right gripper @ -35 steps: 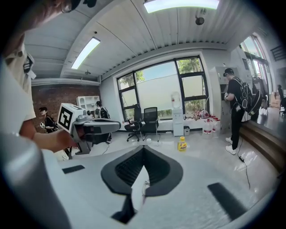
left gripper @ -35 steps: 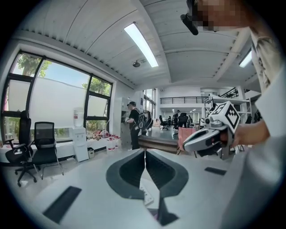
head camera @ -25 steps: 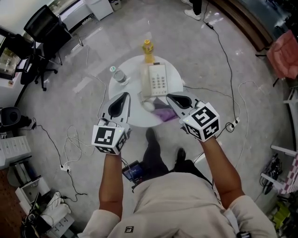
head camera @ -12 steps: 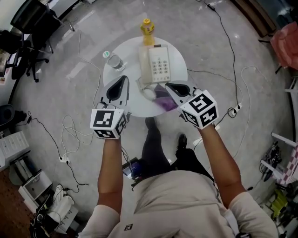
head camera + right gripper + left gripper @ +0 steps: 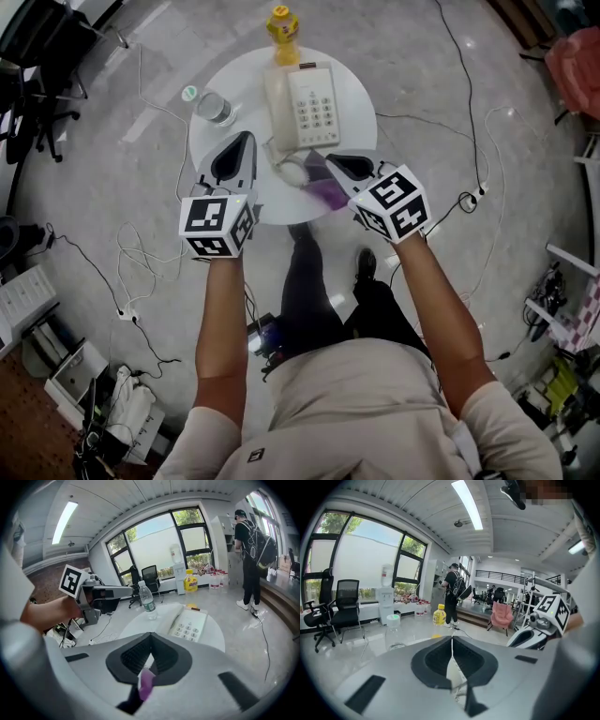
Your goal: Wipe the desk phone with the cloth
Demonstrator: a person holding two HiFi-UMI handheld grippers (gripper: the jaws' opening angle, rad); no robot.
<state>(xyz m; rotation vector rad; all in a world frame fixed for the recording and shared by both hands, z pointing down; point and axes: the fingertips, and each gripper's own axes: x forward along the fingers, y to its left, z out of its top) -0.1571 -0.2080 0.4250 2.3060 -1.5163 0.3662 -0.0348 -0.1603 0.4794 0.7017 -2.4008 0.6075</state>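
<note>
1. Head view: your left gripper [image 5: 246,139] hangs over the near left part of the round table [image 5: 358,111], its jaws pressed together on nothing
2. Left gripper view agrees: the 2 jaws meet in a thin seam, with nothing caught between them
3. Your right gripper [image 5: 332,160] hangs over the table's near right part, jaws likewise pressed together and empty
4. The purple cloth [image 5: 328,194] lies at the table's near edge, just under the right gripper's tip. Right gripper view shows it through the gap behind the closed jaws, not pinched
5. The phone [image 5: 305,105] sits mid-table, keypad up, handset in its cradle on the left, just beyond the cloth
6. A water bottle [image 5: 212,106] stands upright left of the phone, and a yellow bottle [image 5: 281,23] stands at the far edge
</note>
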